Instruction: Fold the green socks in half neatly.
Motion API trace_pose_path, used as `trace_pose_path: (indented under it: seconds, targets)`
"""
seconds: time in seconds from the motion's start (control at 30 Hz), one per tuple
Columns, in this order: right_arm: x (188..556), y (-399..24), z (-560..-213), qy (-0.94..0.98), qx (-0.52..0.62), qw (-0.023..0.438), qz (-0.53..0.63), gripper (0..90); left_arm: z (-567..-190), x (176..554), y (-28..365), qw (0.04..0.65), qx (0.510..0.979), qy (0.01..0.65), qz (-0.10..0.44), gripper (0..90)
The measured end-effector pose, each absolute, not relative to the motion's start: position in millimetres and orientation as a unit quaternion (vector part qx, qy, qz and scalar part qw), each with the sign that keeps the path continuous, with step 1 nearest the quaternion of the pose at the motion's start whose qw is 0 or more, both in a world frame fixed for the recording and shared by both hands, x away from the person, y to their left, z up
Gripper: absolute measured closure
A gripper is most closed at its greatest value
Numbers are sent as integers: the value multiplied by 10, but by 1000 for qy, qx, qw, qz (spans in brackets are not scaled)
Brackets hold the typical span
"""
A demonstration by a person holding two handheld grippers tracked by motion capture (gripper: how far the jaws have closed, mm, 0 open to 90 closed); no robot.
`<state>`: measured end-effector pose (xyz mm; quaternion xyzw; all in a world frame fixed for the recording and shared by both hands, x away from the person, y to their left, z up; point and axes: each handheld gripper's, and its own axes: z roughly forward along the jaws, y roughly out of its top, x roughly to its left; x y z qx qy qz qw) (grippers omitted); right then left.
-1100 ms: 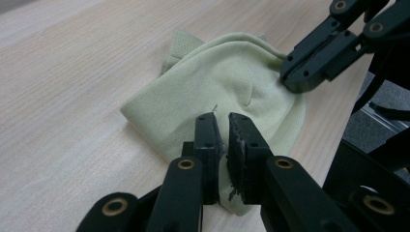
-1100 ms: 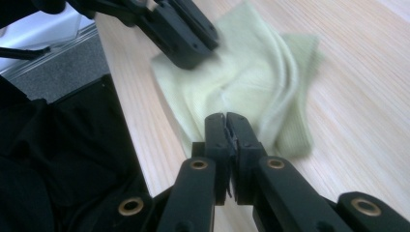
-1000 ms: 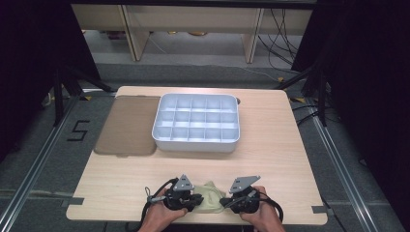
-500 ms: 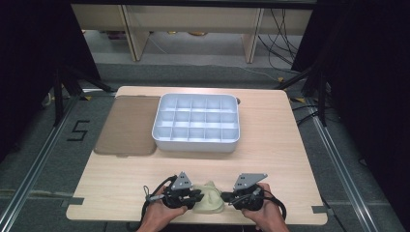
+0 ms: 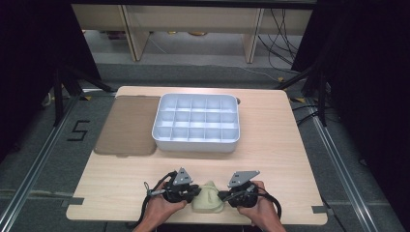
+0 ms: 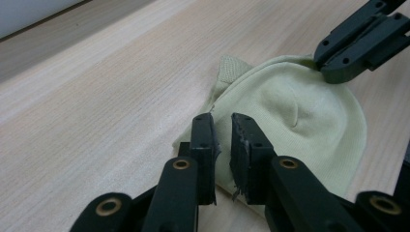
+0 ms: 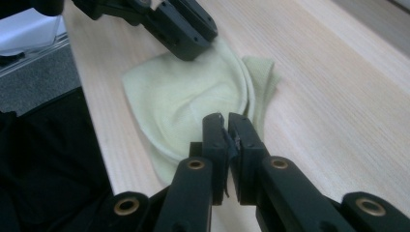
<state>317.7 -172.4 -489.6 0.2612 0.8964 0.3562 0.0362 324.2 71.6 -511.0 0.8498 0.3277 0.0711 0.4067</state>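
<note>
Left tongs (image 6: 222, 140) nearly closed, pinching near-side edge of pale green sock (image 5: 209, 197); thin bite, my worry is fabric slipping out if I lift. Sock lies at surface (image 5: 270, 159) front edge between hands, long axis roughly left-right, cuff pointing away toward tray (image 5: 196, 140). Right tongs (image 7: 226, 137) closed on opposite edge.

Obstacles: white compartment tray (image 5: 196, 123) mid-table; brown mat (image 5: 128, 125) touching its left side, apparently flat. Free: bare tabletop (image 5: 270, 140) right of the tray, and the strip before it.
</note>
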Motion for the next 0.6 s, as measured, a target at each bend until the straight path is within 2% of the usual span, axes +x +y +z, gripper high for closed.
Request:
trace_pose_path:
  seconds: [0.2, 0.6]
  targets:
    - [3259, -1701, -4980, 899, 261, 25, 350, 871, -5108, 3318, 708, 400, 853, 324, 90, 796]
    - [3344, -1610, -5030, 897, 260, 38, 355, 876, -5101, 3467, 695, 395, 855, 321, 105, 793]
